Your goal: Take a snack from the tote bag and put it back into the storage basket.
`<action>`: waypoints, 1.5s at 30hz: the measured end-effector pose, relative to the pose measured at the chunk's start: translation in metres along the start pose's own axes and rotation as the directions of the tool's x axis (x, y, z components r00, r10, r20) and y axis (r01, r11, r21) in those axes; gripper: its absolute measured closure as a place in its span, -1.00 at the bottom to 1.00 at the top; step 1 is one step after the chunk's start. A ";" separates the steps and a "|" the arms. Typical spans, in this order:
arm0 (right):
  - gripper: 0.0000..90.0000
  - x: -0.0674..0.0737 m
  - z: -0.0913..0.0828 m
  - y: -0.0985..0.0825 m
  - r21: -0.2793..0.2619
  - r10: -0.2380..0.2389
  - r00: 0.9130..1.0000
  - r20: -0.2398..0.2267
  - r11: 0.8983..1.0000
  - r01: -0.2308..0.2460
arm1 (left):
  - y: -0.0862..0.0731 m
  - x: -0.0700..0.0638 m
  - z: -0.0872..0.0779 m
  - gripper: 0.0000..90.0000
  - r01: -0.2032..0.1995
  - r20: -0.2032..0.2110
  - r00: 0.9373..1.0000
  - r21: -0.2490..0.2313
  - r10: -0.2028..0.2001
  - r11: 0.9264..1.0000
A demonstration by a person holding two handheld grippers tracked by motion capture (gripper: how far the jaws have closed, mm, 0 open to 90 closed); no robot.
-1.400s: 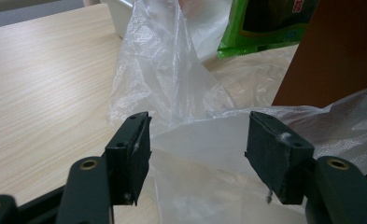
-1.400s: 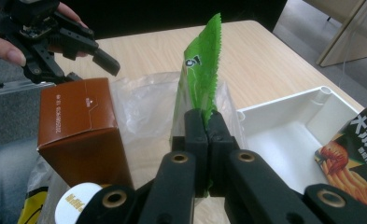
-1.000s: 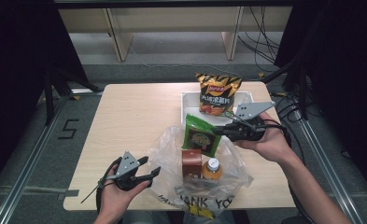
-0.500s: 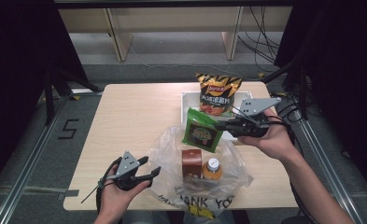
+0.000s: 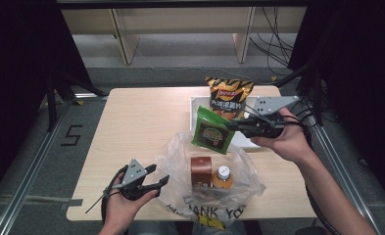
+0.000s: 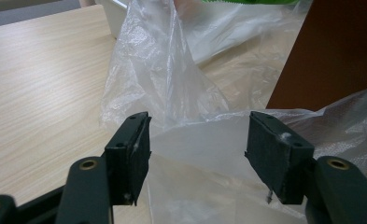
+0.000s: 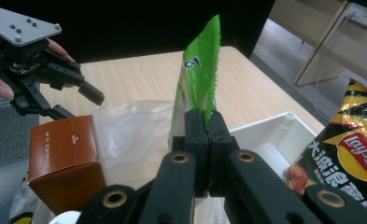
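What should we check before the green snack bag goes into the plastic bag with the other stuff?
1. Right gripper pinches the green snack bag tight: ok, jaws closed on its edge.
2. Green snack bag is lifted off the table: ok, it hangs above the plastic bag.
3. Plastic bag's mouth is held open: not ok, the left gripper is open with the plastic only lying between its jaws.
4. Room left inside the plastic bag: cannot tell; the brown box and the orange bottle already sit there.
5. Chips bag is out of the way: ok, it stands in the white bin, behind.
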State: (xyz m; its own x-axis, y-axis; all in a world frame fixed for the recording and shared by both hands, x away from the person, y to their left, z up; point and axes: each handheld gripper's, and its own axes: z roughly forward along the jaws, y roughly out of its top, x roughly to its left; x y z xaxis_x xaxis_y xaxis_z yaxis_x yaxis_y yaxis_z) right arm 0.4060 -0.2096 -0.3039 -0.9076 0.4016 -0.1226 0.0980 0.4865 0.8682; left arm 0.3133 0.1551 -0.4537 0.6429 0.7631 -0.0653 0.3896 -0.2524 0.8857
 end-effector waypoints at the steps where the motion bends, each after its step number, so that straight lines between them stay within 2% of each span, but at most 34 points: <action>1: 1.00 0.000 0.000 0.000 -0.012 0.007 1.000 0.008 1.000 -0.007 | 0.000 0.000 0.000 -0.13 -0.001 0.001 1.000 -0.006 0.001 1.000; 2: 1.00 -0.001 -0.001 0.001 -0.018 -0.009 1.000 0.017 1.000 0.009 | 0.000 -0.001 0.000 -0.13 0.014 0.002 1.000 -0.010 -0.014 1.000; 4: 1.00 -0.001 -0.002 0.002 -0.034 0.000 1.000 0.021 0.999 0.001 | 0.000 0.000 0.000 -0.13 0.000 -0.003 1.000 -0.005 0.000 1.000; 6: 1.00 -0.001 -0.003 0.003 -0.024 0.012 1.000 0.012 1.000 -0.012 | 0.001 -0.001 -0.001 -0.12 0.000 -0.002 1.000 -0.006 0.000 1.000; 7: 1.00 -0.003 -0.003 0.003 -0.041 -0.009 0.999 0.032 0.999 0.010 | 0.000 -0.001 0.000 -0.12 0.010 0.003 1.000 -0.010 -0.010 1.000; 8: 1.00 -0.002 -0.003 0.003 -0.037 0.012 1.000 0.026 0.999 -0.011 | 0.001 -0.001 0.000 -0.12 0.016 0.004 1.000 -0.013 -0.016 1.000; 9: 1.00 -0.004 -0.004 0.004 -0.030 -0.003 1.000 0.023 1.000 0.004 | 0.001 -0.001 0.000 -0.12 0.016 0.003 1.000 -0.015 -0.016 1.000; 10: 1.00 -0.003 -0.004 0.005 -0.038 0.016 0.999 0.030 0.999 -0.015 | 0.001 0.000 0.000 -0.12 0.015 0.001 1.000 -0.016 -0.015 1.000; 14: 1.00 -0.005 -0.004 0.006 -0.037 0.001 0.999 0.035 0.999 0.000 | 0.001 0.001 -0.001 -0.12 -0.001 -0.005 1.000 -0.011 0.001 1.000; 15: 1.00 -0.006 -0.004 0.007 -0.026 -0.002 1.000 0.029 1.000 0.003 | 0.001 0.001 -0.001 -0.12 -0.002 -0.006 1.000 -0.010 0.002 1.000; 16: 1.00 -0.006 -0.004 0.007 -0.037 -0.010 0.999 0.052 0.999 0.012 | 0.001 0.000 -0.001 -0.12 0.013 -0.006 1.000 -0.010 -0.013 1.000; 17: 1.00 -0.006 -0.004 0.007 -0.039 -0.005 0.999 0.049 0.999 0.007 | 0.001 0.000 -0.001 -0.12 0.014 -0.005 1.000 -0.010 -0.014 1.000; 19: 1.00 -0.007 -0.006 0.008 -0.032 -0.007 0.999 0.048 0.999 0.009 | 0.002 0.001 -0.002 -0.12 -0.002 -0.005 1.000 -0.010 0.002 1.000; 21: 1.00 -0.007 -0.007 0.009 -0.043 0.000 0.998 0.064 0.999 0.003 | 0.002 0.001 -0.002 -0.12 -0.001 -0.006 1.000 -0.010 0.001 1.000; 22: 1.00 -0.009 -0.008 0.010 -0.041 -0.016 0.998 0.061 0.999 0.019 | 0.002 0.001 -0.002 -0.12 0.005 -0.006 1.000 -0.011 -0.005 1.000; 23: 1.00 -0.008 -0.008 0.010 -0.047 -0.002 0.998 0.070 0.999 0.005 | 0.001 0.000 -0.002 -0.12 0.010 -0.006 1.000 -0.014 -0.011 1.000; 26: 1.00 -0.012 -0.011 0.013 -0.052 -0.024 0.997 0.079 0.998 0.028 | 0.001 0.000 -0.002 -0.12 0.005 -0.005 1.000 -0.012 -0.005 1.000; 27: 1.00 -0.011 -0.011 0.013 -0.060 -0.008 0.996 0.084 0.998 0.013 | 0.001 0.000 -0.002 -0.12 0.014 -0.006 1.000 -0.012 -0.014 1.000; 30: 1.00 -0.013 -0.013 0.015 -0.065 -0.003 0.996 0.085 0.998 0.009 | 0.001 0.001 -0.002 -0.12 -0.001 -0.006 1.000 -0.010 0.001 1.000; 31: 1.00 -0.014 -0.015 0.016 -0.075 -0.021 0.996 0.092 0.997 0.028 | 0.002 0.001 -0.002 -0.12 -0.001 -0.005 1.000 -0.011 0.001 1.000; 32: 1.00 -0.013 -0.016 0.017 -0.070 0.000 0.996 0.087 0.998 0.006 | 0.002 0.001 -0.001 -0.12 -0.001 -0.005 1.000 -0.010 0.001 1.000; 33: 1.00 -0.014 -0.016 0.017 -0.083 -0.007 0.995 0.101 0.996 0.015 | 0.002 0.001 -0.001 -0.12 -0.002 -0.005 1.000 -0.010 0.001 1.000; 34: 1.00 -0.013 -0.017 0.018 -0.082 0.004 0.995 0.100 0.997 0.005 | 0.002 0.001 -0.001 -0.12 -0.002 -0.005 1.000 -0.010 0.002 1.000; 37: 1.00 -0.014 -0.019 0.019 -0.081 -0.007 0.994 0.107 0.997 0.016 | 0.001 0.001 -0.001 -0.12 -0.001 -0.005 1.000 -0.010 0.001 1.000; 38: 1.00 -0.014 -0.019 0.019 -0.088 -0.015 0.992 0.121 0.996 0.026 | 0.001 0.001 -0.001 -0.12 0.001 -0.001 1.000 -0.012 -0.001 1.000; 40: 1.00 -0.013 -0.020 0.020 -0.085 -0.001 0.994 0.111 0.996 0.010 | 0.001 0.000 -0.001 -0.12 0.013 0.001 1.000 -0.013 -0.013 1.000; 43: 1.00 -0.015 -0.021 0.020 -0.095 -0.014 0.991 0.130 0.995 0.026 | 0.001 0.001 0.000 -0.12 0.009 0.002 1.000 -0.014 -0.009 1.000; 44: 1.00 -0.014 -0.022 0.021 -0.089 0.007 0.993 0.120 0.996 0.004 | 0.001 0.000 0.000 -0.12 0.013 0.002 1.000 -0.015 -0.013 1.000; 45: 1.00 -0.015 -0.023 0.021 -0.100 -0.010 0.990 0.138 0.995 0.024 | 0.001 0.001 0.000 -0.12 0.006 0.002 1.000 -0.014 -0.006 1.000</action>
State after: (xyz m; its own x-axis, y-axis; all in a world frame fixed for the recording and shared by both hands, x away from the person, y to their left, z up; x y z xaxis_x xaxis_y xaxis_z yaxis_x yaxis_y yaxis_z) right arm 0.4129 -0.2230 -0.2727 -0.8433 0.5003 -0.1964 0.0350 0.4157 0.9088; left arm 0.3139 0.1555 -0.4530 0.6420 0.7633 -0.0715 0.3842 -0.2396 0.8916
